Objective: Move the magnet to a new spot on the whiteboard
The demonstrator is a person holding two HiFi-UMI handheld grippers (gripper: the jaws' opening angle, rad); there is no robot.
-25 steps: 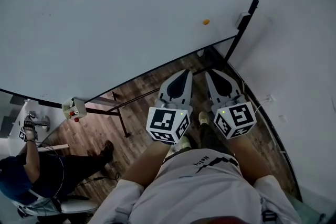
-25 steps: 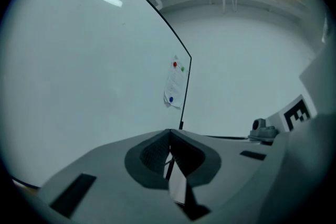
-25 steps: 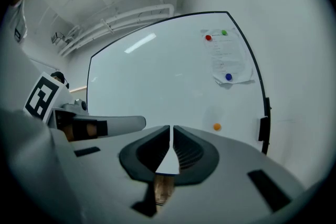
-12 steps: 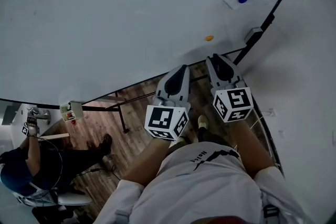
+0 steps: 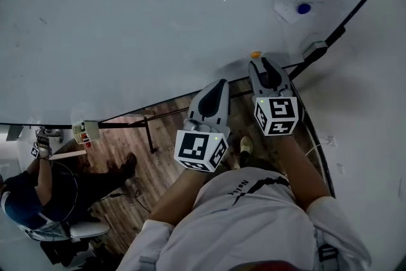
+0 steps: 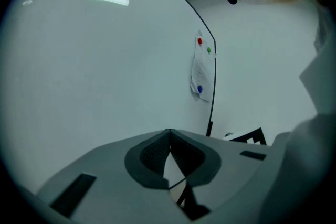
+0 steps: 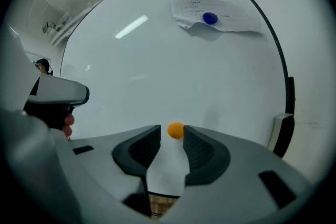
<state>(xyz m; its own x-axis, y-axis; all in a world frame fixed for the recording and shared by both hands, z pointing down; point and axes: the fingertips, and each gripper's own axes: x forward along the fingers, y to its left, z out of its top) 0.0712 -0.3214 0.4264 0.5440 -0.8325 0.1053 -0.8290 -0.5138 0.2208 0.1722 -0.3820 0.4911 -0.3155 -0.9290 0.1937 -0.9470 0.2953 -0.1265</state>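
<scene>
Both grippers have neared the large white whiteboard (image 5: 158, 22), and the right gripper (image 5: 259, 62), jaws freshly spread, now brackets the small round orange magnet (image 5: 255, 54) near the whiteboard's bottom edge without pinching it (the move itself remains). Only the right gripper view shows that bracketing; the left gripper (image 6: 169, 136), by its own view, is clamped together and empty.

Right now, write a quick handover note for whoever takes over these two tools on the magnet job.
Left tool: shut, nothing in it.
Right tool: jaws have just been opening and now stand apart, with the orange magnet between the tips, not pinched.
Magnet: stuck on the whiteboard, near its lower edge.
Done: approach.
Left: close on the magnet, pull it off, set it at a new spot, release.
</scene>
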